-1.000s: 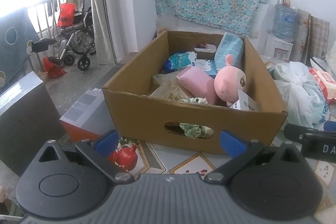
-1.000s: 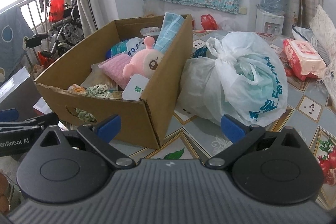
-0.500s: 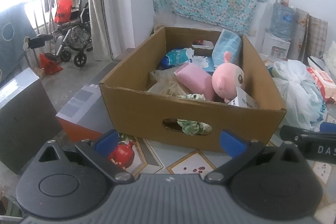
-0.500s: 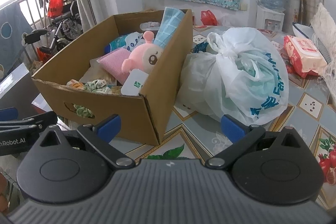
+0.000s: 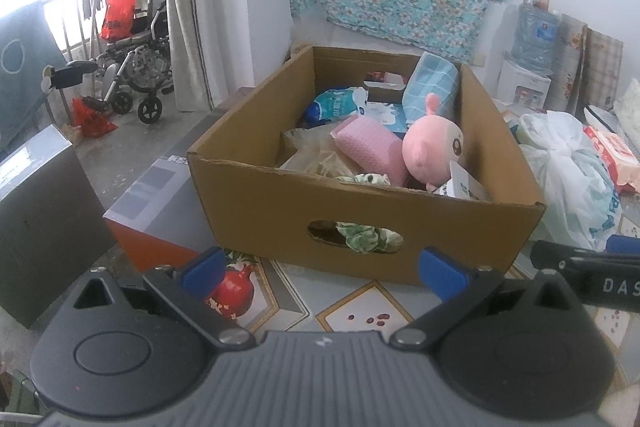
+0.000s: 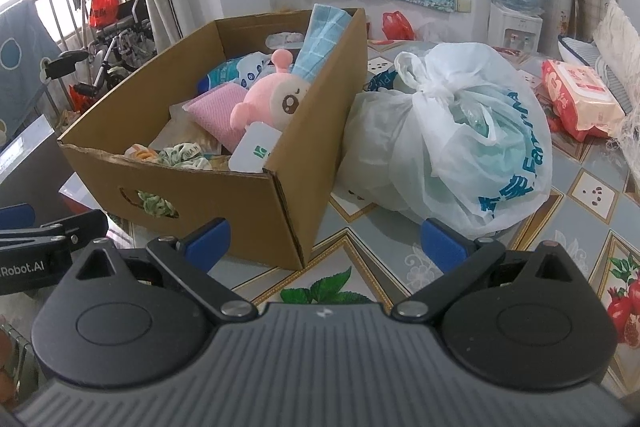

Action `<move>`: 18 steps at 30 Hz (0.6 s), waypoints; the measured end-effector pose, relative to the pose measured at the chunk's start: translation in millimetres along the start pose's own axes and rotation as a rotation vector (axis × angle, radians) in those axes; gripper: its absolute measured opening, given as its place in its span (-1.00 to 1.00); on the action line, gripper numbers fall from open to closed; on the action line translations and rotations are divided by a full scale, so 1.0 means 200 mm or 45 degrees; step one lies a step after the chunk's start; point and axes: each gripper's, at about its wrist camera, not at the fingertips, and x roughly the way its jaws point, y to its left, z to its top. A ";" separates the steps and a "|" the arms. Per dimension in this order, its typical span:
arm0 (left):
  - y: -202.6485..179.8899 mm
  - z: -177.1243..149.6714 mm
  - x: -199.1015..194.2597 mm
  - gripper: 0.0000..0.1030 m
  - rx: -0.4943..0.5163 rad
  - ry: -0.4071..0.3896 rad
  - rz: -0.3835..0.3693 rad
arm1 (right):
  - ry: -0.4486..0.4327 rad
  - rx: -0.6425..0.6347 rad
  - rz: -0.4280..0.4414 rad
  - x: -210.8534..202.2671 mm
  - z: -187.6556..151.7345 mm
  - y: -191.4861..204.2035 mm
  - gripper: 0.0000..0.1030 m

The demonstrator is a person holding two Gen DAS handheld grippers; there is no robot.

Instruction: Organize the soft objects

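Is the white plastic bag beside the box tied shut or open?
Tied shut: the white plastic bag has its handles knotted on top.

Open-topped box (image 5: 360, 211), bag (image 6: 460, 147) alongside

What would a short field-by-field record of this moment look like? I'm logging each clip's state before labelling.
container: cardboard box on the patterned table, open-topped
contents: pink plush toy, pink cloth, green scrunchie, blue checked pack leaning on the box wall
beside box: tied white plastic bag, touching the box's right side
behind the bag: wet-wipes pack
left tongs: open, empty, short of the box
right tongs: open, empty, near the box's front corner
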 end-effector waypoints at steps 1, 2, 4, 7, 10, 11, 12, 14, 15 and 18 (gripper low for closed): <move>0.00 0.00 0.00 1.00 0.002 0.002 -0.002 | 0.000 0.000 0.000 0.00 0.00 0.00 0.98; 0.00 0.00 0.00 1.00 0.003 0.002 -0.002 | 0.000 -0.001 -0.001 0.00 0.00 0.00 0.98; 0.00 0.00 0.00 1.00 0.003 0.004 -0.002 | 0.005 -0.007 -0.005 0.00 0.00 0.00 0.98; 0.00 -0.01 0.00 1.00 0.000 0.010 -0.004 | 0.008 -0.017 -0.015 0.00 -0.01 0.00 0.98; 0.01 -0.02 0.01 1.00 -0.007 0.018 -0.003 | 0.021 -0.025 -0.022 0.01 -0.01 0.01 0.98; 0.01 -0.02 0.01 1.00 -0.010 0.021 -0.004 | 0.024 -0.028 -0.023 0.01 -0.01 0.02 0.98; 0.02 -0.02 0.00 1.00 -0.013 0.022 -0.005 | 0.024 -0.033 -0.023 0.01 -0.01 0.02 0.98; 0.02 -0.02 0.00 1.00 -0.013 0.023 -0.005 | 0.013 -0.046 -0.030 0.00 -0.01 0.03 0.98; 0.02 -0.02 0.00 1.00 -0.011 0.023 -0.004 | 0.009 -0.052 -0.033 0.00 -0.02 0.04 0.98; 0.02 -0.02 0.00 1.00 -0.008 0.020 0.000 | 0.014 -0.055 -0.032 0.00 -0.02 0.04 0.98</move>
